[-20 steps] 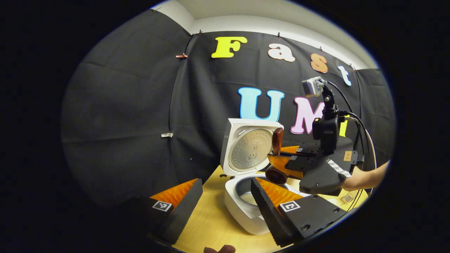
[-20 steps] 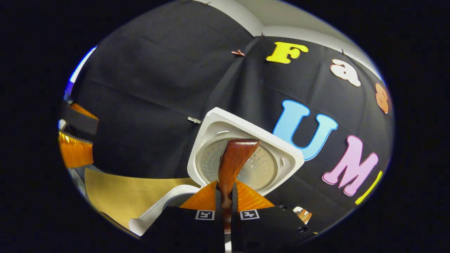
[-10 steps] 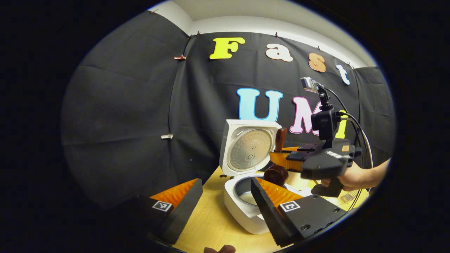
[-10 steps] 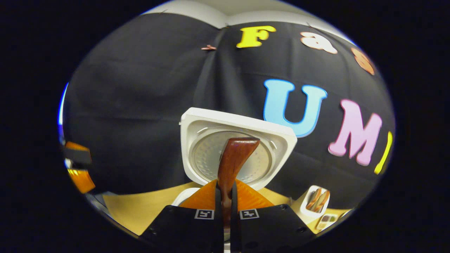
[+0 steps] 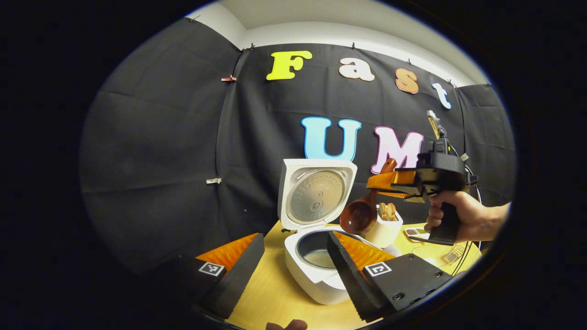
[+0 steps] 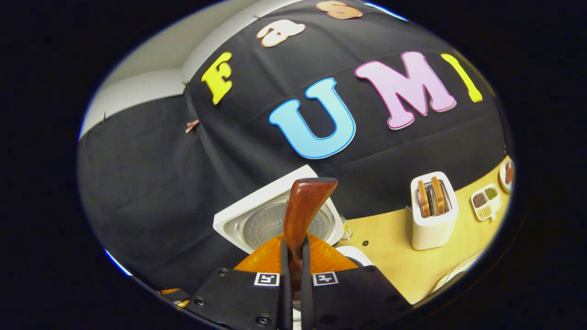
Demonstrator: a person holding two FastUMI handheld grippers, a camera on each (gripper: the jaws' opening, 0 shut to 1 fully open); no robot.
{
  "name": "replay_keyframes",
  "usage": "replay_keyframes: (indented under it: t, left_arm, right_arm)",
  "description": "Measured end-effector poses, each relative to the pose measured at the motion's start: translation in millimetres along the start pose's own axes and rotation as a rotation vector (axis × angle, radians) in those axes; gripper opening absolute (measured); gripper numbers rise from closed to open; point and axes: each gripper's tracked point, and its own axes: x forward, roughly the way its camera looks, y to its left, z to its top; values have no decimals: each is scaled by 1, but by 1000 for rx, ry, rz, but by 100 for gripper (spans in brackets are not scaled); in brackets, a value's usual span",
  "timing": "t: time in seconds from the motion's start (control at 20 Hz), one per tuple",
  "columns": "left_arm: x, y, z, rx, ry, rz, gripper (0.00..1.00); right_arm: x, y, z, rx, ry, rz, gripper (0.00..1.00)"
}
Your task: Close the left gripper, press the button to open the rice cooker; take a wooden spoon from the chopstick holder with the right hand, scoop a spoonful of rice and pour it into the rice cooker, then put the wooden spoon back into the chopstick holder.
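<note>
Nearest in your left gripper view, your left gripper stands with its two fingers spread wide and nothing between them; a sliver of a fingertip shows at the bottom edge, cut off. Just beyond the fingers sits the rice cooker on the table, lid raised upright, its inner pot partly hidden behind your right-hand finger; the pot's contents are hard to make out. Above and to the right of the cooker, your right gripper, held by your hand, pinches the wooden spoon by its handle, bowl hanging low beside the chopstick holder; whether the bowl carries rice cannot be told. In your right gripper view, the fingers press together on the spoon's handle, whose end rises upright before the cooker's lid; the bowl is hidden below the fingers. That view adds, farther right on the table, the holder seen from above with wooden utensils standing in it, and a small divided dish beyond, its contents too small to name.
</note>
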Motion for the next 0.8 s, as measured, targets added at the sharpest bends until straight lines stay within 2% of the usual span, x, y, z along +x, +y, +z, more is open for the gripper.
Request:
replay_keyframes:
  t: [0.2, 0.45, 0.8]
  left_arm:
    - [-1, -24, 9, 11, -16, -25, 95]
    - [-1, -59, 15, -10, -26, -63, 95]
    - [0, -101, 23, 19, -42, -82, 95]
  right_arm:
    - [-44, -18, 42, 114, -85, 5, 11]
    - [-116, -55, 93, 113, -190, -32, 11]
    - [-211, -153, 145, -55, -270, -200, 11]
